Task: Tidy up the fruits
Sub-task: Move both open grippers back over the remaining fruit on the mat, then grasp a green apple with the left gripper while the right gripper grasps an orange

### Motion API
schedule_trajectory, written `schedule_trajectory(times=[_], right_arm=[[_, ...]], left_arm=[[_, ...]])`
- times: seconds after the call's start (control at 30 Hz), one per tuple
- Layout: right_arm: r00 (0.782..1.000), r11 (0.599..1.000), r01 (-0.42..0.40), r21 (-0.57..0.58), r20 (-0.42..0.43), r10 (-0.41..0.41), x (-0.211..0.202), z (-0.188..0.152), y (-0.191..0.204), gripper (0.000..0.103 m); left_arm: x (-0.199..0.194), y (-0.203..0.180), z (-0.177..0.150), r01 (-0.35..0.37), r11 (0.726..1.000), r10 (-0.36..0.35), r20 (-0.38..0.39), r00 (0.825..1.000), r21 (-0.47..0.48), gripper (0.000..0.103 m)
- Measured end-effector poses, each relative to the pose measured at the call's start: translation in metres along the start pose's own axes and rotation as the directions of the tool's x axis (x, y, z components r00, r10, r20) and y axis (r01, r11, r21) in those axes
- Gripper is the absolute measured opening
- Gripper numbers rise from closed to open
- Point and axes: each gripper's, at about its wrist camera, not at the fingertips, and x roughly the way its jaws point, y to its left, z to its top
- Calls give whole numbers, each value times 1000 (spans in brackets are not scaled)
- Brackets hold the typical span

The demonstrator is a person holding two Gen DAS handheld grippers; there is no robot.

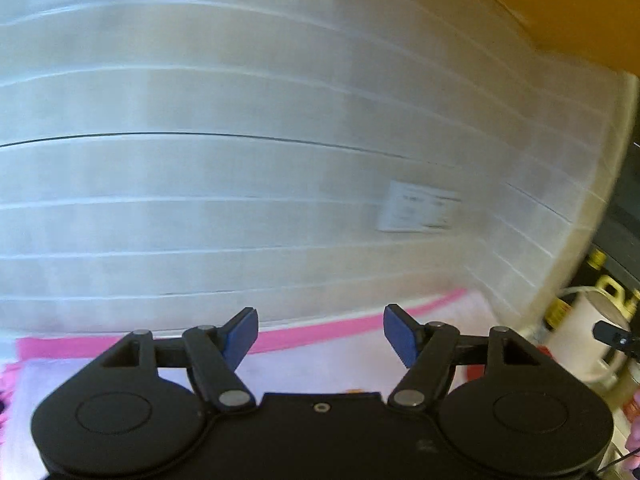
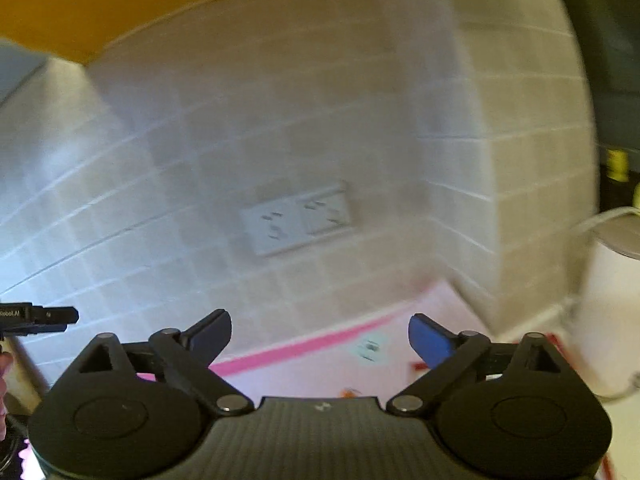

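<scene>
No fruit shows up in either view, just the left gripper (image 1: 320,334) and right gripper (image 2: 320,340) both spread wide with nothing between the blue pads (image 1: 400,334), aimed at a blurry white tiled wall (image 1: 240,160) with a socket plate (image 2: 298,218), above a pink-edged cloth (image 2: 320,364).

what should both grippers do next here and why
Probably tilt both down toward the pink-edged cloth. The left gripper and right gripper are open and empty, both aimed at the tiled wall with its outlet plate, and no fruit shows in either view.
</scene>
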Motion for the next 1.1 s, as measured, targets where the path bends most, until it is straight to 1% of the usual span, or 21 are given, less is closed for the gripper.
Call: schedule_trajectory(times=[0.07,0.17,0.27,0.33,0.4,0.47,0.53,0.57,0.6,0.63,0.67,0.7,0.73,0.8,0.87,0.93,0.97,1.03,1.07,1.1], right_arm=[[999,999,-41,-16,9,41,11,-4,17,97],[997,996,-75,-54,-21,74,26,-12,43,98],[995,992,-79,-102,-70,72,48,-27,63,98],[993,991,-71,-112,-106,59,58,-36,73,98],[986,993,-60,-98,-163,43,73,-45,75,98],[975,996,-44,-77,-221,26,87,-53,70,97],[964,999,-24,-47,-267,11,99,-62,63,96],[956,999,-13,-33,-294,2,107,-66,59,95],[945,1000,-2,-25,-326,-7,116,-71,57,91],[934,1000,-1,-21,-357,-6,124,-77,55,90],[920,1000,-12,-17,-393,4,130,-83,53,90],[901,999,-30,-16,-434,20,136,-91,53,90],[880,998,-53,-22,-473,37,140,-99,54,90],[836,992,-109,-60,-545,59,147,-118,59,90],[801,980,-147,-135,-597,38,146,-138,67,90],[783,965,-168,-202,-621,6,145,-154,74,90],[779,958,-174,-227,-627,-8,142,-161,77,90],[772,952,-171,-253,-635,-30,141,-173,81,90],[768,956,-169,-241,-640,-26,140,-175,80,89],[763,961,-167,-222,-646,-16,139,-178,78,88]], left_arm=[[-10,19,-4,-39,999,39,5,999,-20,82],[-13,43,-14,-92,994,91,-16,996,-54,82],[-9,61,-28,-109,990,105,-51,993,-90,82],[1,69,-41,-102,988,93,-83,992,-112,82],[15,71,-53,-79,990,65,-119,991,-119,82],[33,66,-67,-37,993,19,-158,987,-111,82],[53,61,-79,10,995,-30,-200,979,-101,82],[65,56,-86,40,995,-60,-225,972,-91,82],[77,51,-92,71,995,-87,-248,965,-74,82],[90,43,-98,100,994,-109,-269,957,-46,82],[101,34,-104,127,992,-125,-286,950,-10,82],[109,28,-112,156,987,-136,-301,944,42,82],[118,19,-116,183,978,-142,-313,939,104,82],[141,5,-123,227,948,-143,-339,930,225,82],[158,-6,-127,287,910,-166,-368,915,300,82],[173,-13,-129,343,873,-195,-396,897,347,82],[179,-18,-130,358,857,-199,-404,893,370,82],[191,-28,-132,369,831,-193,-407,893,416,82],[197,-32,-133,373,817,-188,-408,893,440,82],[203,-35,-135,385,800,-186,-419,889,461,82]])
